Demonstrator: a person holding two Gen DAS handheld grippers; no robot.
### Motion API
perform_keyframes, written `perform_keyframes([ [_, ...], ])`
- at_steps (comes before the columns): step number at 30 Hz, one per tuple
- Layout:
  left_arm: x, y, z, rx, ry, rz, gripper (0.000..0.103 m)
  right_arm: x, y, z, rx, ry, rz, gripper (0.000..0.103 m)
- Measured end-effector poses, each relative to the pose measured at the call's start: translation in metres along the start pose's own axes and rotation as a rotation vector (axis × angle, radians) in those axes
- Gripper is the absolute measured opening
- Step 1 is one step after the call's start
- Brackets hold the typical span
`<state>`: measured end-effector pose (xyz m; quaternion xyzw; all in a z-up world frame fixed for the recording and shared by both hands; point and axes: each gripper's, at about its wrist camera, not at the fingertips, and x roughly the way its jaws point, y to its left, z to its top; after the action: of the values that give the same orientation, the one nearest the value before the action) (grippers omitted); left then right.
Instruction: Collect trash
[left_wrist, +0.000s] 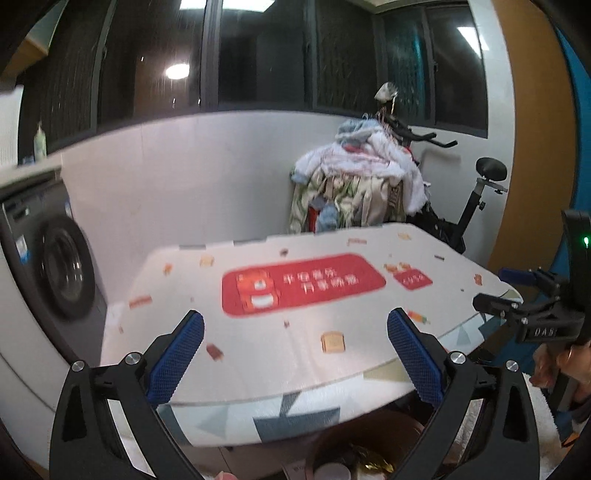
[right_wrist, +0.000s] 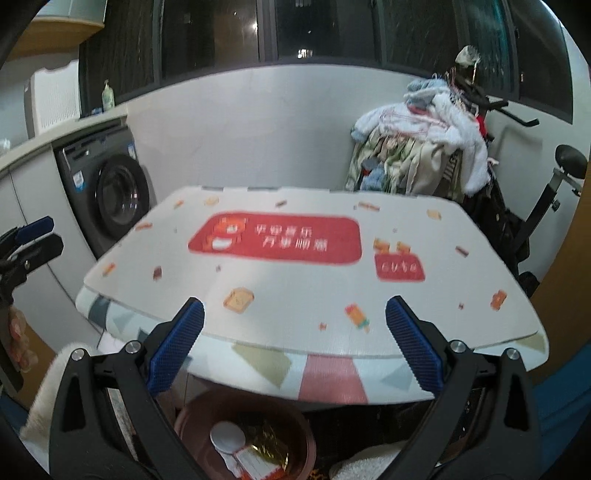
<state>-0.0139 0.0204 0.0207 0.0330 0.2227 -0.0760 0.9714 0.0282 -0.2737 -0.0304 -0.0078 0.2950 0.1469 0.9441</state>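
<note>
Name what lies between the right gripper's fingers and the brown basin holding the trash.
Only the table's near edge; the basin sits below the open right gripper, shown in the right wrist view.

Our left claw (left_wrist: 295, 332) is built of matte black plastic arms, each carrying a long royal-blue pad (left_wrist: 177, 360) with a fine gridded texture. Round silver screws (left_wrist: 133, 358) sit at the arm pivots, two on each side. Our right claw (right_wrist: 294, 322) looks the same: black arms, blue ribbed pads (right_wrist: 413, 347), silver pivot screws (right_wrist: 457, 346). Seen from the left camera, the right unit's black body bears white lettering, apparently "DAS", though blur makes it hard to read, and a small green light (left_wrist: 586, 242) glows on its housing. A bit of bare skin (left_wrist: 546, 363) shows beneath it.
</note>
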Motion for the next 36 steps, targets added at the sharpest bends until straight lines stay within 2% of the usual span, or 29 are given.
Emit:
perform_keyframes([
  [6,-0.011,0.001,0.016,-0.03,-0.03,0.043,0.097,-0.016,-0.003,0.022,0.008,-0.039,-0.01,0.097],
  [14,-0.009,0.0,0.02,-0.03,-0.03,0.09,0.097,-0.022,-0.002,0.023,0.001,-0.031,-0.016,0.097],
  [36,-0.007,-0.006,0.02,-0.008,-0.027,0.094,0.097,-0.022,-0.009,0.019,0.022,-0.03,-0.023,0.097],
])
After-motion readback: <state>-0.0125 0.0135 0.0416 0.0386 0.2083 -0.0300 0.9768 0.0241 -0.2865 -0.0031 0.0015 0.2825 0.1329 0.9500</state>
